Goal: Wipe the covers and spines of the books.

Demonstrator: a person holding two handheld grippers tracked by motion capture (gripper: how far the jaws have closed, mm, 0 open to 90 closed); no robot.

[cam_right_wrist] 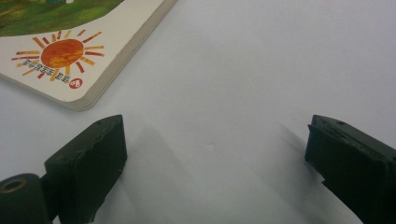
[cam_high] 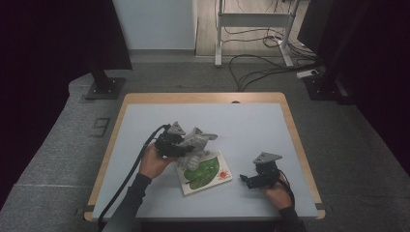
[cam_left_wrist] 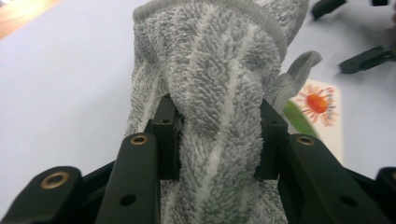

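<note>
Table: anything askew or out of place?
Mildly. The book lies skewed to the table edges. The grey towel is bunched, not flat: the left gripper pinches it, and its lower part seems to drape onto the book. The right gripper is open over bare table. No spill or damage visible.

Left tool (cam_high: 180,145) clamped and raised; right tool (cam_high: 247,180) wide apart, low.
</note>
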